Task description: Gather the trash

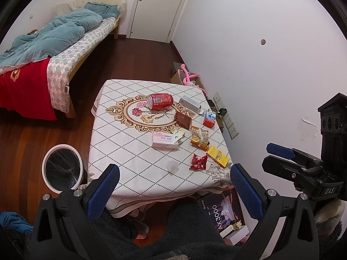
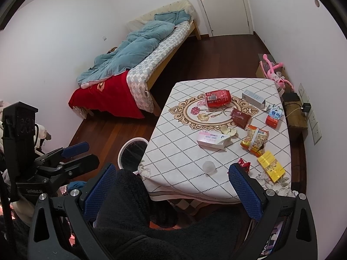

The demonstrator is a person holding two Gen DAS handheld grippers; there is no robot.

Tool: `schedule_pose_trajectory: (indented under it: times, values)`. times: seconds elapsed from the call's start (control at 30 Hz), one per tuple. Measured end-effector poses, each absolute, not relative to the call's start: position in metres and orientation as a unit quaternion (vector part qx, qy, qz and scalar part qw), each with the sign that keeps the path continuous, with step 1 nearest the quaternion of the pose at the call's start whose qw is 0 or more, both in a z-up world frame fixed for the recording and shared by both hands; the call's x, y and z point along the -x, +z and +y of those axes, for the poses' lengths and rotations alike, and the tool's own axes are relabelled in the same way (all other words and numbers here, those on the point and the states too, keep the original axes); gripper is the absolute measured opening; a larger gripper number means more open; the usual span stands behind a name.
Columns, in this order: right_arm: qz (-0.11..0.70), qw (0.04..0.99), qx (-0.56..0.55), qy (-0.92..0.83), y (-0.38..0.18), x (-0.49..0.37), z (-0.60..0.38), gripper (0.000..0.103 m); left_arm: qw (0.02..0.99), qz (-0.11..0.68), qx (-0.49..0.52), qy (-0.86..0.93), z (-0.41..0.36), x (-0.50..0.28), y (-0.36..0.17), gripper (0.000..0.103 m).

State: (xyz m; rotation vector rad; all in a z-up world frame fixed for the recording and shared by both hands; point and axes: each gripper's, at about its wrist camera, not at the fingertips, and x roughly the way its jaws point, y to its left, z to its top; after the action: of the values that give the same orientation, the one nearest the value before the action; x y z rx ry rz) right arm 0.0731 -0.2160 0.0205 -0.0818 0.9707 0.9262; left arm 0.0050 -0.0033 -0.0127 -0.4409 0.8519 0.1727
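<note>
Trash lies on a table (image 1: 130,156) with a diamond-pattern cloth: a red can (image 1: 160,101) on its side, a pink box (image 1: 165,141), a brown packet (image 1: 183,120), a snack bag (image 1: 199,138), a yellow box (image 1: 217,156), a red wrapper (image 1: 198,162), a small carton (image 1: 209,119) and a white box (image 1: 190,104). A white bin (image 1: 62,171) with a black liner stands on the floor left of the table. My left gripper (image 1: 173,190) is open and empty above the table's near edge. My right gripper (image 2: 173,192) is open and empty, also near that edge (image 2: 184,195).
A bed (image 1: 54,49) with a blue duvet stands at the left. A white wall (image 1: 260,65) runs along the table's right side, with a power strip (image 1: 227,119). A box of items (image 1: 223,214) sits on the floor under the table's right corner. A door (image 1: 158,6) is far back.
</note>
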Motion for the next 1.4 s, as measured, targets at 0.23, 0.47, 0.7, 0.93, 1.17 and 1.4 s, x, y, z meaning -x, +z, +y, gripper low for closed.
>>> schedule_pose_trajectory:
  times: [0.23,0.47,0.7,0.93,1.17,1.4]
  values:
    - [0.471,0.792,-0.007,0.388,-0.006,-0.1,-0.222,0.103,0.882,0.423,0.178,0.105,0.006,-0.041,-0.043,0.103]
    - [0.53,0.809,-0.016,0.253,-0.087,-0.183,-0.23,0.103,0.856,0.508,0.005,0.1,0.01,-0.146,-0.133,0.103]
    - [0.609,0.778,0.019,0.154,-0.189,-0.255,-0.251,0.103,0.8,0.573,-0.179,0.001,-0.03,-0.221,-0.229,0.103]
    - [0.641,0.751,0.101,0.122,-0.254,-0.291,-0.253,0.103,0.742,0.615,-0.258,-0.067,-0.042,-0.264,-0.294,0.102]
    - [0.646,0.726,0.199,0.128,-0.296,-0.314,-0.24,0.103,0.747,0.625,-0.208,-0.088,-0.029,-0.279,-0.297,0.066]
    - [0.649,0.721,0.183,0.159,-0.303,-0.324,-0.238,0.085,0.739,0.666,-0.099,0.023,0.004,-0.277,-0.287,0.049]
